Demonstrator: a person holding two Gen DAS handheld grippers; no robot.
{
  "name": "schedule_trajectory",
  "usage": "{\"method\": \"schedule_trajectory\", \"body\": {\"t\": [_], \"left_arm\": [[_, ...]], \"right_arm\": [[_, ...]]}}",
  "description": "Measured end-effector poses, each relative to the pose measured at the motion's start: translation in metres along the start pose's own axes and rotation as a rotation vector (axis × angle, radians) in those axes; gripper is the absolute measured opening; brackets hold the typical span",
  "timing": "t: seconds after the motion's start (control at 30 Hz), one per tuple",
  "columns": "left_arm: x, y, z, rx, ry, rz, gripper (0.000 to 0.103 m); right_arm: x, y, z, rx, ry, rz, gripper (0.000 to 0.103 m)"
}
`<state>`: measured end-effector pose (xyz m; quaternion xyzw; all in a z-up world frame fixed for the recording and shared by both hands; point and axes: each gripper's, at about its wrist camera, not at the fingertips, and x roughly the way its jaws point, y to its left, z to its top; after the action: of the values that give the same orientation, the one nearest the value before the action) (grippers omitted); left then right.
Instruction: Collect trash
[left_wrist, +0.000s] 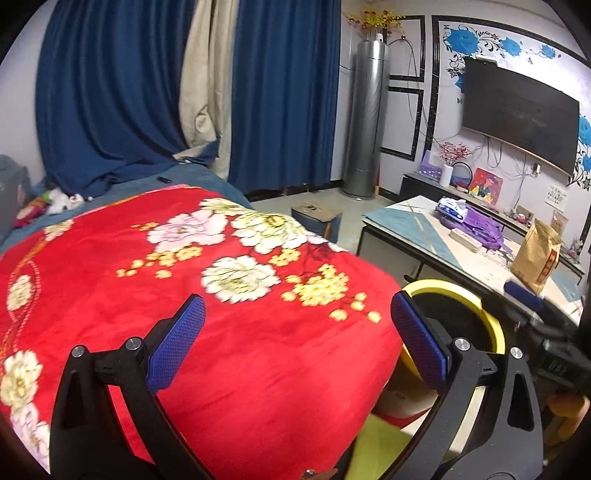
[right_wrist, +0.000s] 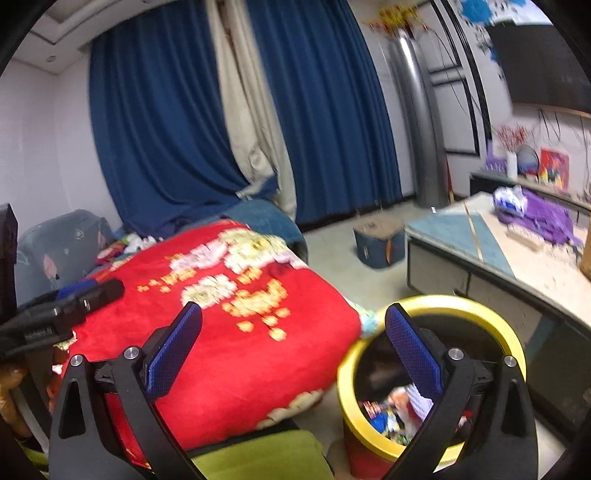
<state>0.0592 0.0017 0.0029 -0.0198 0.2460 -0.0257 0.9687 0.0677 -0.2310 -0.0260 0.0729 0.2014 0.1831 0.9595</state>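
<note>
Writing: none I can read; brown bag (left_wrist: 537, 254) on counter (left_wrist: 413, 225) too blurred
Right view only: trash in bin (right_wrist: 430, 373) under my right claw (right_wrist: 293, 330)
Claws: left claw (left_wrist: 297, 319), right claw both spread wide, empty

one yellow-rimmed bin (right_wrist: 436, 373) of wrappers sits under the right gripper's right finger; one red floral blanket (right_wrist: 221, 332) spreads beyond both left fingers; two blue curtains (left_wrist: 280, 92), one television (left_wrist: 517, 114), one low table (left_wrist: 417, 221) lie beyond the fingertips.

Red floral blanket (left_wrist: 229, 350), blue curtains (left_wrist: 284, 92)
</note>
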Motion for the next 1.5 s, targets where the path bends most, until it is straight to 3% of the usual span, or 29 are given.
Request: {"method": "schedule_trajectory", "body": {"t": [0.17,0.4,0.6,1.5], "left_arm": [[-0.034,0.007,-0.02,0.008,-0.059,0.013,0.092],[-0.055,0.009,-0.028,-0.01,-0.135,0.015,0.092],[-0.051,0.016,-0.031,-0.051,-0.113,0.02,0.092],[-0.053,0.014,-0.034,-0.044,-0.116,0.019,0.092]], "right_arm": [[-0.019,0.025,-0.008,-0.07,-0.129,0.01,0.097],[-0.036,0.045,-0.018,-0.153,-0.209,-0.007,0.097],[-0.03,0.039,-0.021,-0.128,-0.187,-0.036,0.097],[-0.023,0.033,-0.024,-0.113,-0.17,-0.043,0.097]]}}
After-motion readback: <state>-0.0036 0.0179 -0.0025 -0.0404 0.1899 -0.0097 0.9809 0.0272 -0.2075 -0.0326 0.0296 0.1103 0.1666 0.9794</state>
